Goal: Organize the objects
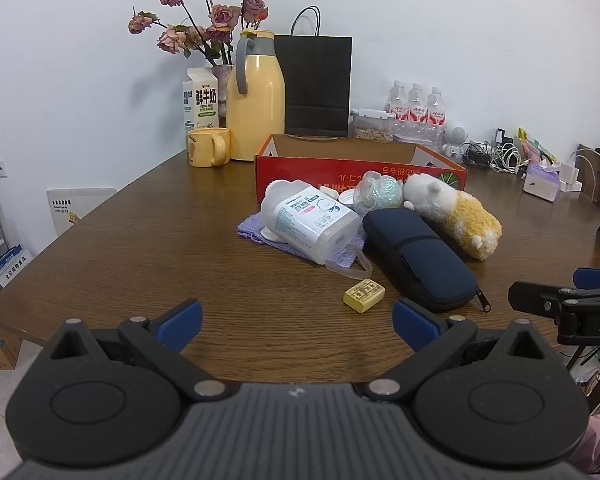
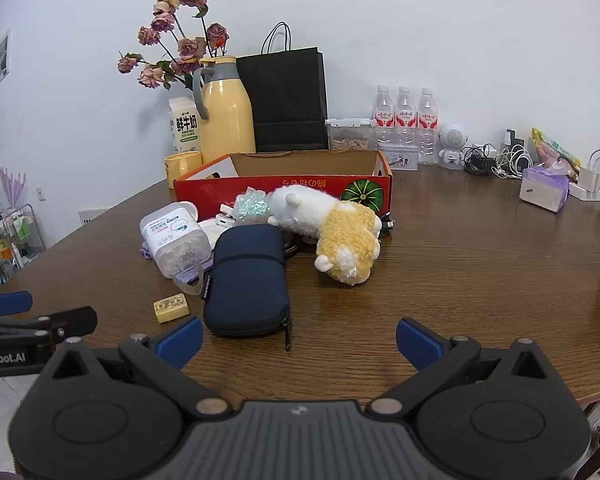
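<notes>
A pile of loose items lies on the brown table in front of a red cardboard box (image 1: 340,174) (image 2: 284,188) with an open top. It holds a clear plastic container (image 1: 310,224) (image 2: 176,240) on a purple pouch (image 1: 252,228), a navy zip case (image 1: 420,258) (image 2: 248,280), a white and yellow plush toy (image 1: 454,214) (image 2: 332,232), a glittery bundle (image 1: 380,196) (image 2: 252,206) and a small yellow block (image 1: 364,295) (image 2: 171,308). My left gripper (image 1: 298,326) hovers open near the table's front edge, short of the yellow block. My right gripper (image 2: 299,340) is open too, just behind the navy case.
Along the back wall stand a yellow mug (image 1: 208,146), a milk carton (image 1: 200,98), a yellow thermos (image 1: 256,96), a vase of dried roses (image 1: 204,20), a black paper bag (image 1: 318,84), a snack container (image 1: 372,124), water bottles (image 1: 416,106), a white speaker (image 2: 452,146), cables and a tissue pack (image 2: 544,190).
</notes>
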Tool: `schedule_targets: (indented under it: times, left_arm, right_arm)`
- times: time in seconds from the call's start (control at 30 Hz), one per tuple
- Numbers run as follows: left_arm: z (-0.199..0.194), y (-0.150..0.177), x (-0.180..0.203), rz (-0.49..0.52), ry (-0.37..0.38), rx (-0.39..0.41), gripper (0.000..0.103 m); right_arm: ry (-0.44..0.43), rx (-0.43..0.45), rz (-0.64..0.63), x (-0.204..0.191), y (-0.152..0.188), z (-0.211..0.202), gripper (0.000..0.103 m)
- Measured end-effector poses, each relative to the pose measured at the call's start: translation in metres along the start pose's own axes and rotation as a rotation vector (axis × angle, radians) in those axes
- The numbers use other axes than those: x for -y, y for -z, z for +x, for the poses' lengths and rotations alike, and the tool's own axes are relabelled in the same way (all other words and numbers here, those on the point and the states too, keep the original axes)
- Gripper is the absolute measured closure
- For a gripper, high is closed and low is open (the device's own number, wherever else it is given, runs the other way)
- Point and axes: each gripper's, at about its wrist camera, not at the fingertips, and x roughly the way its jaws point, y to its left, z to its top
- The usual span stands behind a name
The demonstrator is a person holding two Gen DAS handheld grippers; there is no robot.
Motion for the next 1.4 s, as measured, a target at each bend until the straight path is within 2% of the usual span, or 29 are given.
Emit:
schedule_targets:
  times: [1.4]
  left_arm:
    - [0.0, 0.0041, 0.0021, -0.002, 0.003, -0.006, 0.0]
  right_arm:
    - [-0.004, -0.003, 0.008, 0.0008, 0.003, 0.0009, 0.0]
